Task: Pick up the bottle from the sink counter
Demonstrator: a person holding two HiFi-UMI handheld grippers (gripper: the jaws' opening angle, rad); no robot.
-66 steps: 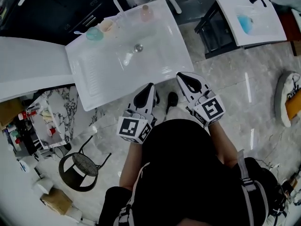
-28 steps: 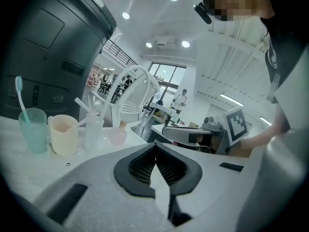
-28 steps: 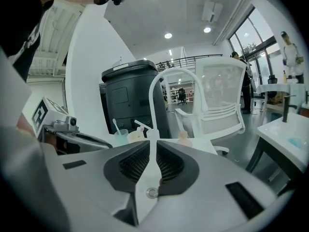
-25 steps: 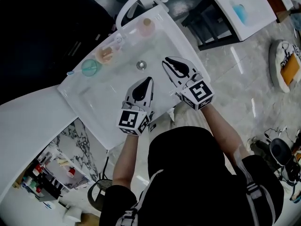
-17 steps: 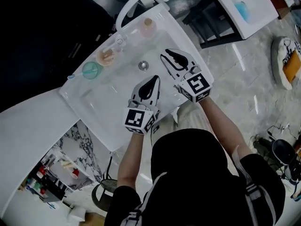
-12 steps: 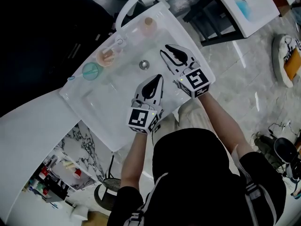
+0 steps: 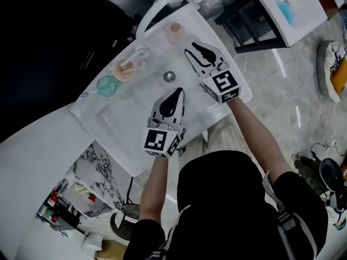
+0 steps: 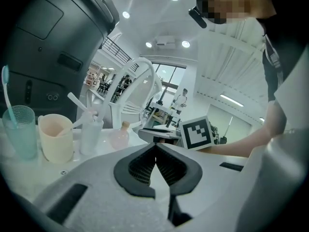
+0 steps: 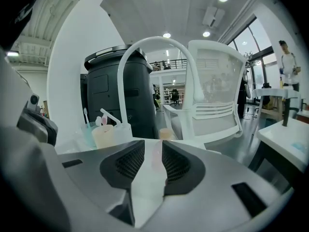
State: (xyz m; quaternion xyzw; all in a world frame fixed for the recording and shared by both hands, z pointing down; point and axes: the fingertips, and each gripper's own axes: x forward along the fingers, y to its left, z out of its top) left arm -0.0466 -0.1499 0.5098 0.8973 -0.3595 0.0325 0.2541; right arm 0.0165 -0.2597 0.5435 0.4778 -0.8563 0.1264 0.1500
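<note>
The right claw (image 7: 194, 50) hovers over the white sink tabletop (image 7: 120, 138), jaws opening and empty, aimed at the small pale-pink tan-capped bottle (image 7: 175, 32). The left claw (image 7: 177, 92) is clenched, empty.

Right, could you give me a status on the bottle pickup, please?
Left gripper shut, empty; right gripper opening, nothing between jaws yet. Small translucent pink bottle upright on white sink rim, untouched. White arched tap close by it.
</note>
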